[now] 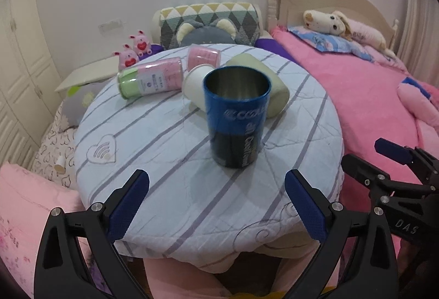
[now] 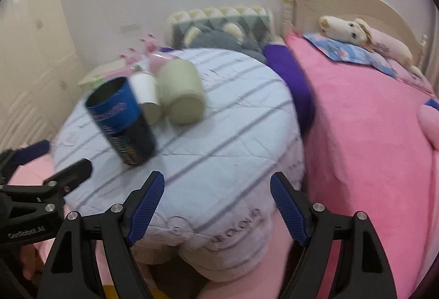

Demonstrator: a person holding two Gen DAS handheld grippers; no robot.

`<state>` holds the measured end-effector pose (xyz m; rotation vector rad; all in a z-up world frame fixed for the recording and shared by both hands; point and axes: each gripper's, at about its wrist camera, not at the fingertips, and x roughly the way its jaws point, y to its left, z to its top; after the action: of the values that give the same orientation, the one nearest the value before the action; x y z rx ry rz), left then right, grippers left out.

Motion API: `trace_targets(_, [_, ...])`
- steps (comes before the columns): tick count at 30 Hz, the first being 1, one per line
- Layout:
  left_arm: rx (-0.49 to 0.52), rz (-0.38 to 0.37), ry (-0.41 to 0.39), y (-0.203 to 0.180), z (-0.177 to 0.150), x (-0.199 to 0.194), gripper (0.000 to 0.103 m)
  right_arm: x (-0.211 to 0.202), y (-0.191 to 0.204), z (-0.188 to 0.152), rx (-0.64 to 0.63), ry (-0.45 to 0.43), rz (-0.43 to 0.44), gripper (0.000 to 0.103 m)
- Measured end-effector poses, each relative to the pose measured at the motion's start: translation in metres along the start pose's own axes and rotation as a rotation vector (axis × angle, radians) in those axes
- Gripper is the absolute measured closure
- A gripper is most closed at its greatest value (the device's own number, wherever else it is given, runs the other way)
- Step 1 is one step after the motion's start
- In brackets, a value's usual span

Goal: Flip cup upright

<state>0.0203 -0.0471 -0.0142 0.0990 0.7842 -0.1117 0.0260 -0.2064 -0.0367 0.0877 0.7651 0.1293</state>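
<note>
Blue and black metal makes the cup (image 1: pixel 236 118), which stands upright with its open mouth up on the round table (image 1: pixel 170 161), a little toward the near side of the middle. The table is covered with a pale quilted cloth with grey stripes. Behind the cup lie a white paper cup (image 1: pixel 194 85) on its side and a pale green cup (image 1: pixel 263 87) also on its side; the white one seems to touch the blue cup's upper wall, though from this angle I cannot be sure. Farther back on the left lies a pink and green bottle (image 1: pixel 151 78), and beside it a pink container (image 1: pixel 203 57). The left gripper (image 1: pixel 216 205) is at the near edge of the table, its jaws spread wide with nothing between them, apart from the cup. The right gripper (image 2: pixel 216 207) is also spread wide and holds nothing; it is at the near edge too, to the right of the cup. The right wrist view is blurred, so the cup (image 2: pixel 120 120) looks tilted there. Beside the table on the right is a bed (image 1: pixel 370 96) with a pink blanket, and a plush dog (image 1: pixel 343 24) rests on its pillow.
</note>
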Motion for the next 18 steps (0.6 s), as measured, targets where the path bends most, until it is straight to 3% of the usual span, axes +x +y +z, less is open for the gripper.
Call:
trace_targets(3, [-0.002, 0.021, -0.01, 0.008, -0.011, 0.001, 0.002, -0.001, 0.002, -0.007, 0.014, -0.061, 0.037, 0.022])
trace_targets(7, [-0.07, 0.013, -0.099, 0.023, -0.025, -0.002, 0.002, -0.008, 0.007, -0.014, 0.009, -0.171, 0.036, 0.022])
trace_targets(13, [-0.087, 0.072, -0.252, 0.03, -0.038, -0.007, 0.002, -0.022, 0.013, -0.028, -0.022, -0.334, -0.017, 0.022])
trace_targets(18, [-0.065, 0.081, -0.353, 0.025, -0.047, -0.011, 0.002, -0.025, 0.024, -0.033, -0.073, -0.41, -0.068, 0.022])
